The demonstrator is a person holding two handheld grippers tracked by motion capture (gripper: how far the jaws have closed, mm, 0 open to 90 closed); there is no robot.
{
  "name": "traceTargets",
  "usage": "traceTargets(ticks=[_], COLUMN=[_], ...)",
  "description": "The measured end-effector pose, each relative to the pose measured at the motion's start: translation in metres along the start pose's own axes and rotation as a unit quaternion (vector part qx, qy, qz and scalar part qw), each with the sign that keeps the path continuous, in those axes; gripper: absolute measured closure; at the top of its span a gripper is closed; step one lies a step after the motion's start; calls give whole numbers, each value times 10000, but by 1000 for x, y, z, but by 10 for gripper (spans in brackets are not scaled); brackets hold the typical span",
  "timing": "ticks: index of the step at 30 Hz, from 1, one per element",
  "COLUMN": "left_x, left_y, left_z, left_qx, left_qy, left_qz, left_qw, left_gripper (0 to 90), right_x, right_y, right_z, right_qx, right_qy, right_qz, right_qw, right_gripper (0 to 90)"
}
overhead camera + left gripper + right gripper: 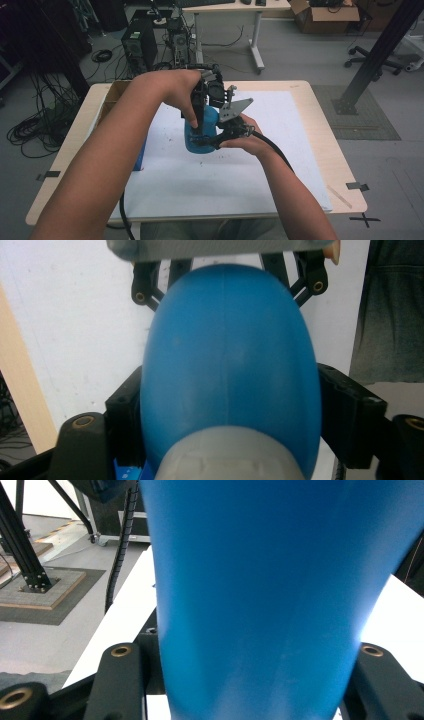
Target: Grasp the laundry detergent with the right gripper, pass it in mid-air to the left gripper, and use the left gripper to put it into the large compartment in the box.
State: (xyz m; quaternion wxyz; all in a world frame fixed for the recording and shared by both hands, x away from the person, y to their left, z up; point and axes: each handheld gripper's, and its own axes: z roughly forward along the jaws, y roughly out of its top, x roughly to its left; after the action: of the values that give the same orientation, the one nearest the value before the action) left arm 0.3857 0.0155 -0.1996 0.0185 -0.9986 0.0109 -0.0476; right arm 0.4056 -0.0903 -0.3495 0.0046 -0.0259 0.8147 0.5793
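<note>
In the high view, a wooden tabletop (320, 130) covered by a white sheet (280, 165) is seen on a grey floor, with open room around a blue bottle (199, 136) at its middle. The left tongs (199, 125) are set on it from above, the right tongs (216, 141) from the side.

In the left gripper view, the blue bottle (230, 365) is clamped between the jaws, its grey cap (230, 460) nearest.

In the right gripper view, the blue bottle (270, 595) is gripped.

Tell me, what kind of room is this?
Probably a lab or workshop, not a home. A computer tower stands on the floor among loose cables, a cardboard box sits by a desk, and an office chair's wheeled base stands nearby.
</note>
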Motion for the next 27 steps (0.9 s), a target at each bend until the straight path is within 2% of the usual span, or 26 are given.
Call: traceTargets(ticks=[27], left_x=[2], left_y=[-2], left_z=[2], left_qx=[55], left_qy=[80], left_qz=[-8], left_qw=[10000], left_gripper=[373], right_x=[-1], right_y=[-1], right_z=[4], right_qx=[22], right_qy=[21], right_qz=[-31], right_qw=[10000], right_gripper=[442])
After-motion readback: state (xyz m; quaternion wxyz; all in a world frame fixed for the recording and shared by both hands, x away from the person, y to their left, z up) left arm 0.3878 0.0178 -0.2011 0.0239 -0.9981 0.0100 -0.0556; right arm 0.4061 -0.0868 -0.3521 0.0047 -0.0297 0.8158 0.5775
